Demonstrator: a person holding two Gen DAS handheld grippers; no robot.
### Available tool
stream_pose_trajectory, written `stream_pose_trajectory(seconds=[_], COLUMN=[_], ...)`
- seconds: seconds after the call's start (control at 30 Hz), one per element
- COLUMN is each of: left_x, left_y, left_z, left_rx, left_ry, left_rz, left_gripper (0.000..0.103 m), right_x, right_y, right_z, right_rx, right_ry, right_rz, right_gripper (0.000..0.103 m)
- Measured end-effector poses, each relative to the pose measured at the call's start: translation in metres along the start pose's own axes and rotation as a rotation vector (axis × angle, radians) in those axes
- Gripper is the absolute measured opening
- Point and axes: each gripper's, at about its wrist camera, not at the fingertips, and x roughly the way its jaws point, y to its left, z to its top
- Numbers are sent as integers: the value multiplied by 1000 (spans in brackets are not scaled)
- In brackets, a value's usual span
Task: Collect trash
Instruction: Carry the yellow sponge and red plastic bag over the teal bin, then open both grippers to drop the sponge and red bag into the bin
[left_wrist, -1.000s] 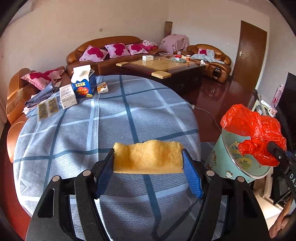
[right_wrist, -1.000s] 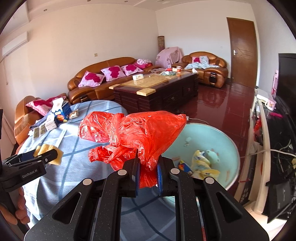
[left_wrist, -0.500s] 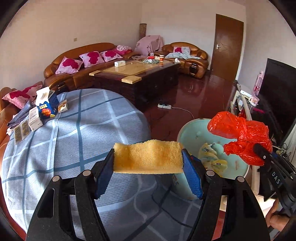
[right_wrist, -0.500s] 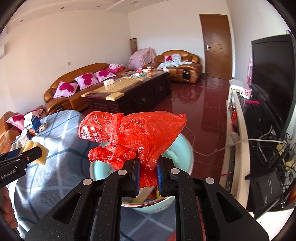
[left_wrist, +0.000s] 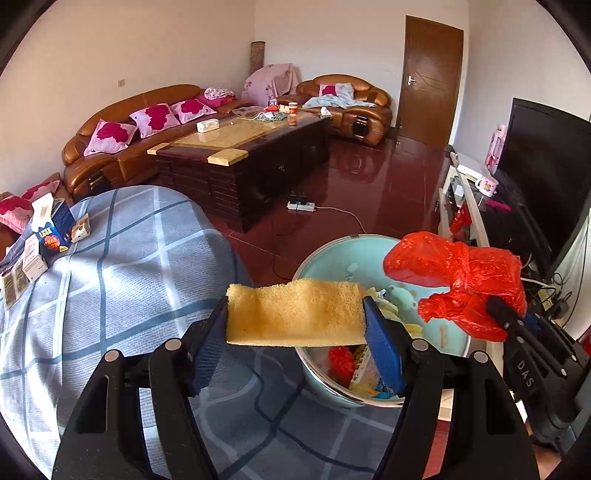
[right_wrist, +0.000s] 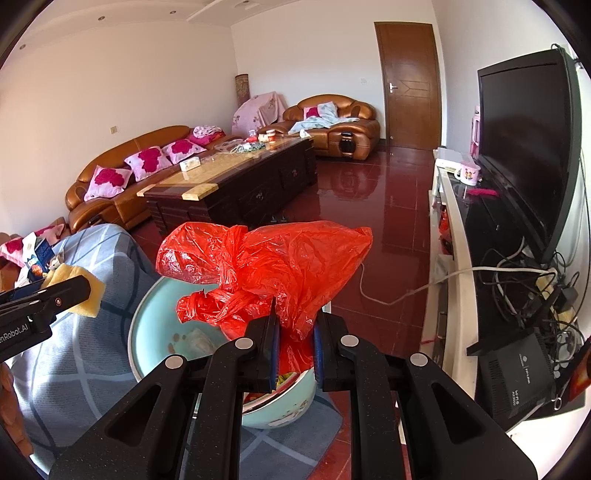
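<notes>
A living room; the bin (left_wrist: 334, 254) sits lower right. We clamp a sponge (left_wrist: 295, 314) in the left gripper (left_wrist: 295, 332) and a bag (right_wrist: 266, 266) in the right gripper (right_wrist: 295, 347). Released off-centre, either could miss.

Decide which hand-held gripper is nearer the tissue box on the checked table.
Left. The left hand-held gripper, clamping the yellow sponge, is at the table edge; the tissue box lies beyond. The right hand-held gripper is over the bin.

Home living room: leather sofas (left_wrist: 122, 147) with pink cushions flank a long coffee table (left_wrist: 243, 155); television (right_wrist: 524, 147) stands opposite the table.
</notes>
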Motion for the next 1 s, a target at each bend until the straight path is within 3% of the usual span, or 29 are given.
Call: stream_pose_trajectory(seconds=[0.27, 0.5, 0.6, 0.87, 1.0], left_x=[13, 21, 24, 33, 43], left_y=[-8, -20, -24, -46, -59], left_z=[3, 6, 6, 12, 14], left_rx=[13, 34, 39, 77, 92], left_ry=[25, 33, 38, 36, 41], left_rz=[16, 18, 20, 6, -6], left_gripper=[69, 69, 69, 69, 74], right_x=[41, 55, 50, 19, 4], right_y=[11, 6, 1, -35, -55], right_z=[5, 9, 11, 20, 22], right_rx=[-69, -80, -66, 92, 175], right_ry=[61, 83, 64, -39, -86], right_rz=[-14, 39, 62, 13, -9], right_gripper=[17, 36, 47, 47, 53])
